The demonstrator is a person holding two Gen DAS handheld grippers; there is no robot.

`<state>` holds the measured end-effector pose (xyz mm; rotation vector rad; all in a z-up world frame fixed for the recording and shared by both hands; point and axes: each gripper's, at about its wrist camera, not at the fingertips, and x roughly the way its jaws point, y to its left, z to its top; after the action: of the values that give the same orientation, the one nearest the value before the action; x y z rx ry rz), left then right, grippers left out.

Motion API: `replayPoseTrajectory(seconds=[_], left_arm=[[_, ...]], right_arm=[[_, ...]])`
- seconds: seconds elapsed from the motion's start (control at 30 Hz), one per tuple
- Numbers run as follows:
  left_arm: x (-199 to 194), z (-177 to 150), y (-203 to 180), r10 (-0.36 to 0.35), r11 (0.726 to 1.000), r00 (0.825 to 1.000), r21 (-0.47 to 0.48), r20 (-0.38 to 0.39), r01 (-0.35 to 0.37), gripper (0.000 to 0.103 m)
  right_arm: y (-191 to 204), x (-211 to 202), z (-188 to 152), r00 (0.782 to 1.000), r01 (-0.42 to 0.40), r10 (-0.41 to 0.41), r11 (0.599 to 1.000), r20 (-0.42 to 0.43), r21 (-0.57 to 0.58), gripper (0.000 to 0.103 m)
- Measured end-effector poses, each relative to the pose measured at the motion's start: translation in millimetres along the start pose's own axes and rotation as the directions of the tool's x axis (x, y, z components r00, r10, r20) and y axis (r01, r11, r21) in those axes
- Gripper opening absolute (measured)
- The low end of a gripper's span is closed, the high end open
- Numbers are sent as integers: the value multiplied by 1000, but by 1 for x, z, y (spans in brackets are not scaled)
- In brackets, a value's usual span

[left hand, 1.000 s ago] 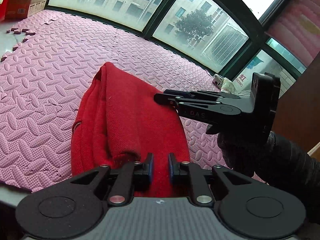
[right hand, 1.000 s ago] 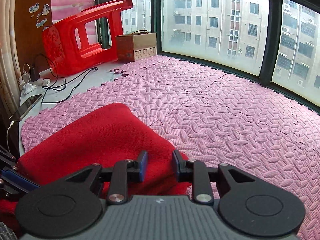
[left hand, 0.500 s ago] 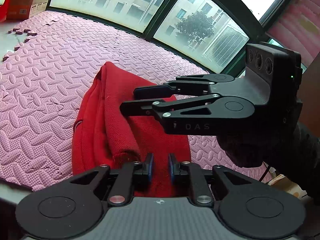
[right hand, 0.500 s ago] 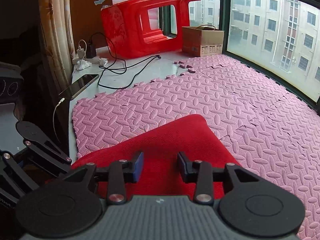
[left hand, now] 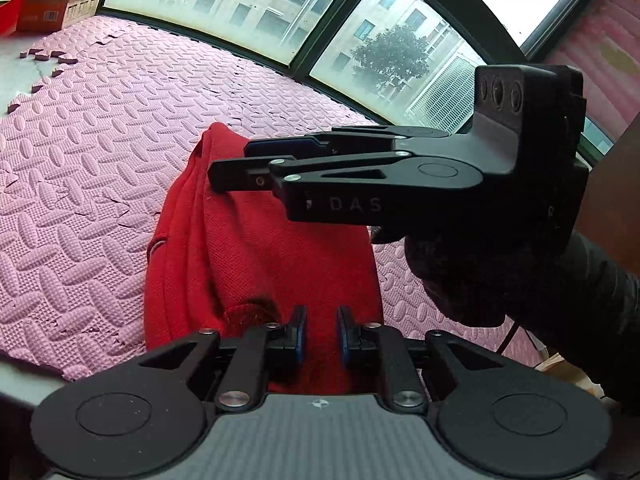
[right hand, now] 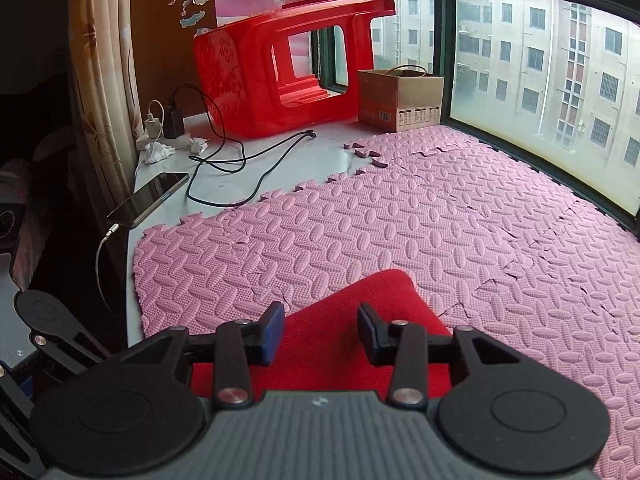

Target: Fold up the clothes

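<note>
A red knit garment [left hand: 256, 248] lies folded in a long bundle on the pink foam mat [left hand: 80, 152]. My left gripper [left hand: 320, 338] hovers over its near end, jaws a little apart and empty. My right gripper [left hand: 236, 162] reaches in from the right above the garment's far part, jaws open and empty. In the right wrist view the right gripper [right hand: 320, 334] is open over the garment's end [right hand: 360, 316].
A red plastic stool [right hand: 288, 64] lies on its side by the window beside a cardboard box [right hand: 400, 98]. A phone [right hand: 148, 200], chargers and black cables [right hand: 240, 160] lie on the white sill at left. Windows edge the mat.
My right gripper has swung left across the garment, risen and opened wider. My left gripper has barely moved and the garment lies as before.
</note>
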<state>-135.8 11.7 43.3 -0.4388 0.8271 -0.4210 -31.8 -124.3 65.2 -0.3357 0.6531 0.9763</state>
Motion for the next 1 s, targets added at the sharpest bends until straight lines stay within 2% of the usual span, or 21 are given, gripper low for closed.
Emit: replayPoseTrajectory(seconds=[0.13, 0.23, 0.4, 0.53, 0.63, 0.77, 1.0], left_arm=[[1, 0, 1, -3, 1000, 1000, -3, 1, 3, 18], [1, 0, 1, -3, 1000, 1000, -6, 0, 3, 18], [1, -1, 0, 6, 1000, 1000, -9, -1, -6, 18], [2, 0, 0, 6, 1000, 1000, -11, -2, -6, 18], [2, -1, 0, 5, 1000, 1000, -10, -3, -5, 18], [1, -2, 1, 2, 1000, 1000, -11, -2, -2, 18], [1, -3, 2, 1, 1000, 1000, -10, -2, -1, 18]], right_arm=[[-15, 3, -7, 999, 47, -46, 998, -20, 42, 43], [-23, 11, -10, 999, 45, -44, 995, -21, 92, 43], [-25, 33, -12, 997, 56, -51, 993, -51, 107, 43], [-31, 25, -11, 999, 51, -47, 989, -26, 138, 43], [-40, 15, -11, 997, 80, -78, 985, -20, 154, 43], [-51, 14, -19, 994, 111, -105, 978, -40, 176, 43], [-57, 20, -24, 994, 108, -100, 972, -50, 208, 45]])
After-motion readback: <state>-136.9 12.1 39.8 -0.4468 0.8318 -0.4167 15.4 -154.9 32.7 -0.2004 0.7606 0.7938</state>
